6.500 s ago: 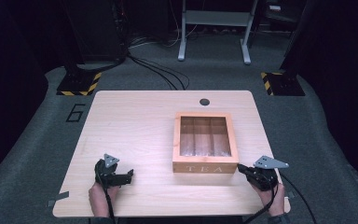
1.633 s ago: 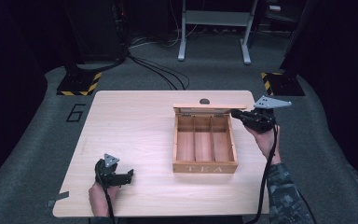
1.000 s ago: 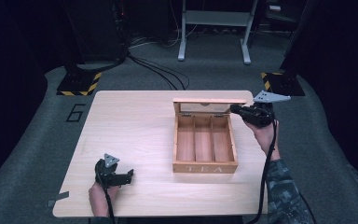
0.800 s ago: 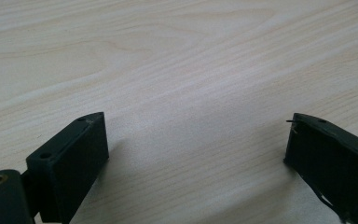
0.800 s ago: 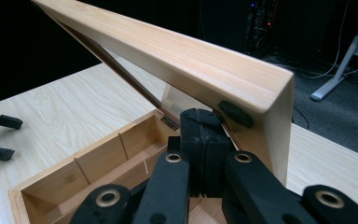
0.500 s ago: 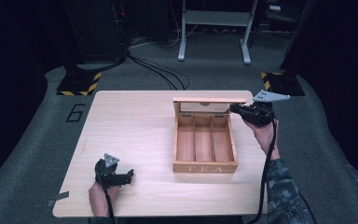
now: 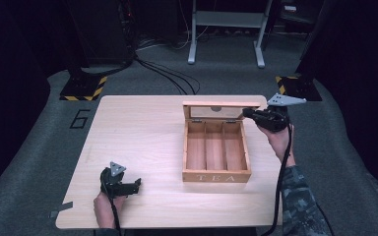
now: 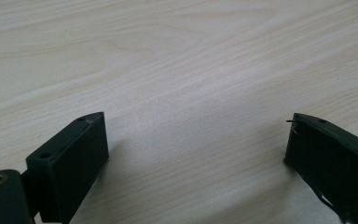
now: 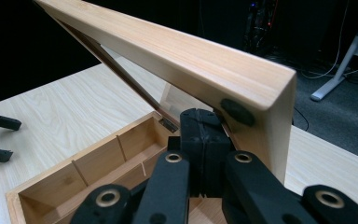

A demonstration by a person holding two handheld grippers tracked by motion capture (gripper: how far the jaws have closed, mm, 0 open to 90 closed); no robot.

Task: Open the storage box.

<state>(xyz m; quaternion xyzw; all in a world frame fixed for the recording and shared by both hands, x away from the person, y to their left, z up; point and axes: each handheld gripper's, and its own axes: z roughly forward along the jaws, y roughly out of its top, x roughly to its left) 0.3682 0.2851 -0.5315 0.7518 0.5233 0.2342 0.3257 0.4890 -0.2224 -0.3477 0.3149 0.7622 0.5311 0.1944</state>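
Bare table (image 7: 142,128) is seen from 9 to 6 o'clock of the tea box (image 7: 216,157). Its raised lid (image 7: 221,104) is propped at 12 o'clock by the clenched right gripper (image 7: 248,113); the left gripper (image 7: 137,186) is held released.

The right gripper (image 7: 248,114) is now at the far right corner of the tea box (image 7: 216,152), no longer at the desk's near edge. The lid (image 7: 220,104), once flat, now stands raised at the far side.

The light tan wooden tea box (image 7: 215,173) has pale "TEA" lettering on its near wall. It stands on a pale woodgrain table (image 7: 138,128). Far left, yellow-and-black striped floor plates (image 7: 81,92) lie on grey carpet (image 7: 34,147).
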